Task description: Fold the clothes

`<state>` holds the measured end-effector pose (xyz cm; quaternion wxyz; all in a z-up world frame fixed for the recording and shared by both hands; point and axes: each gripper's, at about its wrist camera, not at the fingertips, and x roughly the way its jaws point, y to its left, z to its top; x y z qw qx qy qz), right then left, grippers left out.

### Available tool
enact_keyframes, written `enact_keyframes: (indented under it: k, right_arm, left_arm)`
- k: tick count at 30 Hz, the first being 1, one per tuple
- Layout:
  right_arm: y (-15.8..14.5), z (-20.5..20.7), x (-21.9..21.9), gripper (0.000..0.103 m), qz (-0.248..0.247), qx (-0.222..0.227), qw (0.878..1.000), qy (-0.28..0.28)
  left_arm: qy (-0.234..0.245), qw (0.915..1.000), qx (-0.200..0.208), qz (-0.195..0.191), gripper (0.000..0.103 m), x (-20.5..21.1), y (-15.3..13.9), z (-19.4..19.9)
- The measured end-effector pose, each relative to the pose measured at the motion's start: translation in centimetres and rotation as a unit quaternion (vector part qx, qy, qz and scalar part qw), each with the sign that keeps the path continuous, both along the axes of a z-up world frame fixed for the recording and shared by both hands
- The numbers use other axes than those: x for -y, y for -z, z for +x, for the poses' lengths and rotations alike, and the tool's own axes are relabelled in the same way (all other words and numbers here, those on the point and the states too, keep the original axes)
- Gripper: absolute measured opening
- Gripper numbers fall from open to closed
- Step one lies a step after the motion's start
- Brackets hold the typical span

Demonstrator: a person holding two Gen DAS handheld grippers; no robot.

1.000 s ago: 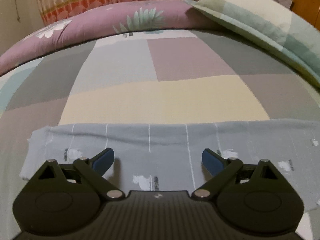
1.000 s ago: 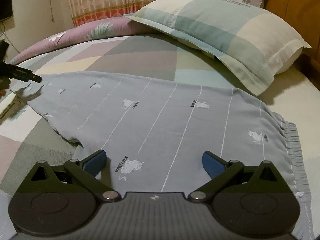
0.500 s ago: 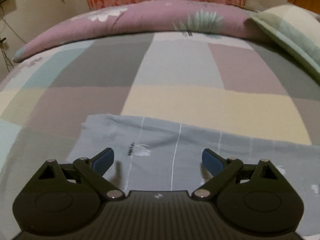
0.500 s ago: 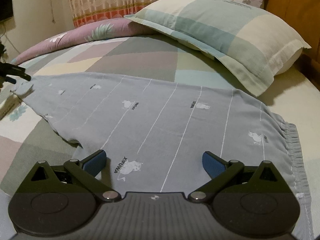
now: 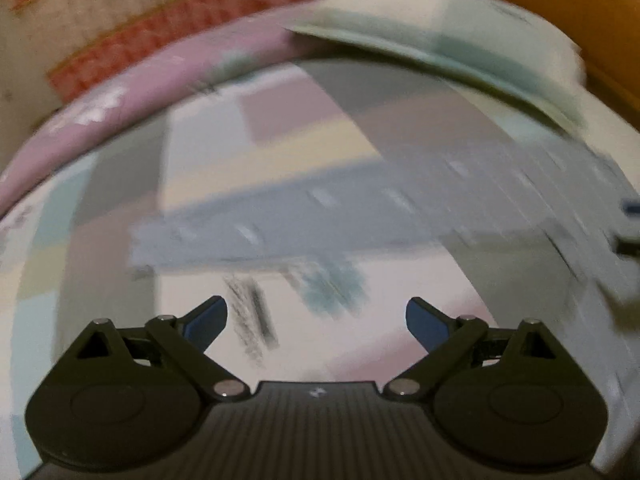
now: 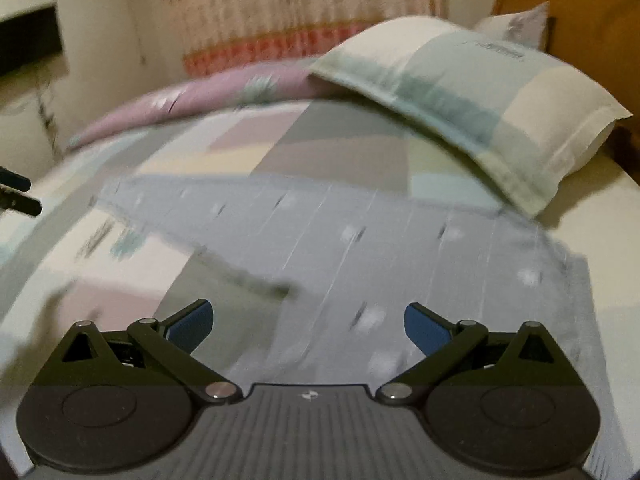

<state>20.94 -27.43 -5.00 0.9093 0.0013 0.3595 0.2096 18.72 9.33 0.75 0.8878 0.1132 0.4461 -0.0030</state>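
Observation:
Grey-blue trousers (image 6: 360,232) with thin white stripes and small white prints lie spread flat on the bed. In the left wrist view one trouser leg (image 5: 304,216) stretches across, beyond my fingers. My left gripper (image 5: 316,320) hangs open over bare patchwork sheet, short of the leg's near edge. My right gripper (image 6: 308,324) is open too, low over the trousers near the crotch. Both views are motion-blurred. At the left edge of the right wrist view the left gripper's tips (image 6: 16,192) show.
The bed has a patchwork sheet (image 5: 120,184) in pastel blocks. A checked pillow (image 6: 480,108) lies at the far right, a purple floral quilt (image 6: 192,100) along the far edge. Behind are a patterned curtain (image 6: 300,12) and a wooden headboard (image 6: 592,20).
My left gripper has pulled back off the trouser leg and swung right; it now hangs over bare sheet. My right gripper has drawn back and turned a little left. Both stay open.

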Motion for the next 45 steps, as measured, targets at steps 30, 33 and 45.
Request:
enact_keyframes:
  k: [30, 33, 45]
  right_arm:
    - [3.1, -9.7, -7.0, 0.103, -0.04, -0.062, 0.997, 0.021]
    - [3.3, -10.8, -7.8, 0.103, -0.059, -0.064, 0.996, 0.004]
    - [3.1, -10.5, -11.3, 0.103, -0.034, -0.01, 0.999, -0.028]
  left_arm:
    - [-0.013, 0.9928, -0.086, -0.082, 0.1, -12.2, 9.0, -17.3]
    - [-0.012, 0.9917, -0.084, -0.097, 0.098, -13.6, 8.9, -18.2]
    - [-0.012, 0.9913, -0.06, -0.116, 0.098, -13.5, 7.7, -17.6]
